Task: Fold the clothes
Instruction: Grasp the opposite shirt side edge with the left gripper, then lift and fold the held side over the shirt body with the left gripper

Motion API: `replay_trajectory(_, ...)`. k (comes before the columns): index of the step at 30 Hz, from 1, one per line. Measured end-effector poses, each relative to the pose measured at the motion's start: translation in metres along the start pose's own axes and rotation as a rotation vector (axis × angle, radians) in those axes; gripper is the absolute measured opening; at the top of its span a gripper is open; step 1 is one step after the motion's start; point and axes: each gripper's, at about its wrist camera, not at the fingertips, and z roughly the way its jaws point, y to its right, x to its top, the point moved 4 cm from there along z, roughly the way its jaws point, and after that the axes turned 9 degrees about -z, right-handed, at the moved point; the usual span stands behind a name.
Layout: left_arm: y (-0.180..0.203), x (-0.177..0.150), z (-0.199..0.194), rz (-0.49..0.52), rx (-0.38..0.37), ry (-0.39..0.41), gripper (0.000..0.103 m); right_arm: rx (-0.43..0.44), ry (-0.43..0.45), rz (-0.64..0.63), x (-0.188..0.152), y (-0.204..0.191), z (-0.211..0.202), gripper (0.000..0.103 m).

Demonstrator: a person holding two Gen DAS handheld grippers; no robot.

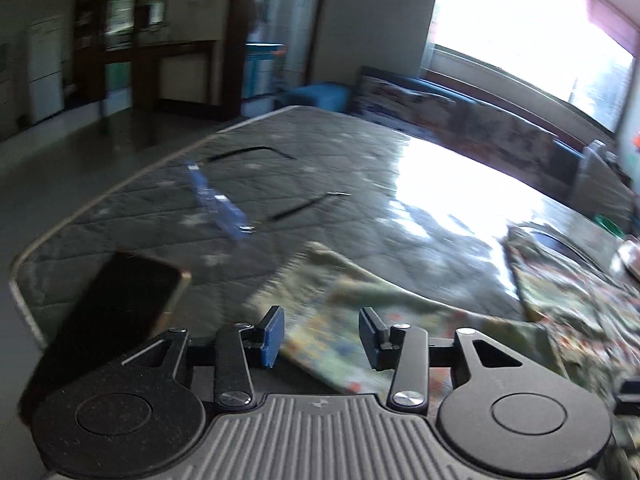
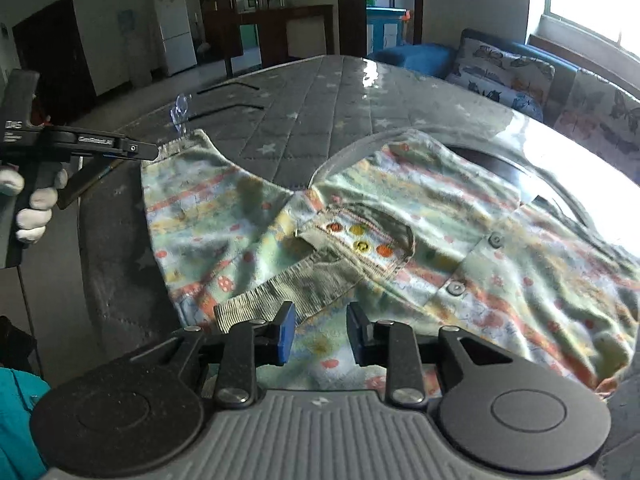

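The patterned garment (image 2: 360, 220) is spread on the quilted table (image 2: 304, 92); both the left gripper (image 1: 322, 334) and right gripper (image 2: 320, 330) are held apart above it, nothing grasped

Home living room: quilted table (image 2: 304, 120) ahead of tongs, butterfly-cushioned sofa (image 2: 508, 68) seen beyond right, white fridge (image 2: 174, 28) and dark cabinets (image 2: 280, 20) beyond left.
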Motion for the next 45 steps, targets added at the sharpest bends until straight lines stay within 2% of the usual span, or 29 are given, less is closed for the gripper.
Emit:
replay_trajectory(5,-0.014,0.002,0.013,-0.076,0.082,-0.020,0.046,-0.002,0.019,0.009,0.000,0.000,-0.009,0.028)
replay_trajectory(11,-0.015,0.002,0.021,-0.087,0.114,-0.016,0.045,0.002,0.028,0.001,-0.003,-0.006,-0.016,0.029)
replay_trajectory(12,-0.015,0.002,0.022,-0.086,0.114,-0.013,0.038,0.001,0.032,0.004,-0.003,-0.005,-0.018,0.029)
replay_trajectory(13,-0.014,0.002,0.022,-0.082,0.120,-0.009,0.024,0.000,0.035,0.006,-0.003,-0.005,-0.020,0.030)
replay_trajectory(15,-0.016,0.003,0.022,-0.090,0.105,-0.007,0.014,-0.010,0.044,0.011,-0.004,-0.004,-0.024,0.032)
replay_trajectory(18,-0.014,0.007,0.016,-0.108,0.062,0.010,0.009,-0.025,0.053,0.021,-0.007,0.000,-0.031,0.033)
replay_trajectory(21,-0.003,0.016,-0.001,-0.106,-0.015,0.049,0.008,-0.050,0.068,0.044,-0.011,0.006,-0.041,0.033)
replay_trajectory(24,0.020,0.025,-0.026,-0.073,-0.127,0.083,0.008,-0.075,0.081,0.066,-0.016,0.013,-0.050,0.033)
replay_trajectory(32,0.120,0.033,-0.086,0.093,-0.471,0.103,0.008,-0.160,0.124,0.146,-0.039,0.035,-0.079,0.033)
replay_trajectory(37,0.184,0.019,-0.110,0.176,-0.684,0.047,0.008,-0.222,0.148,0.207,-0.060,0.050,-0.103,0.033)
replay_trajectory(40,0.220,0.000,-0.115,0.234,-0.765,0.012,0.008,-0.255,0.153,0.246,-0.073,0.059,-0.114,0.033)
replay_trajectory(45,0.262,-0.035,-0.108,0.327,-0.866,-0.098,0.008,-0.293,0.147,0.303,-0.095,0.070,-0.127,0.033)
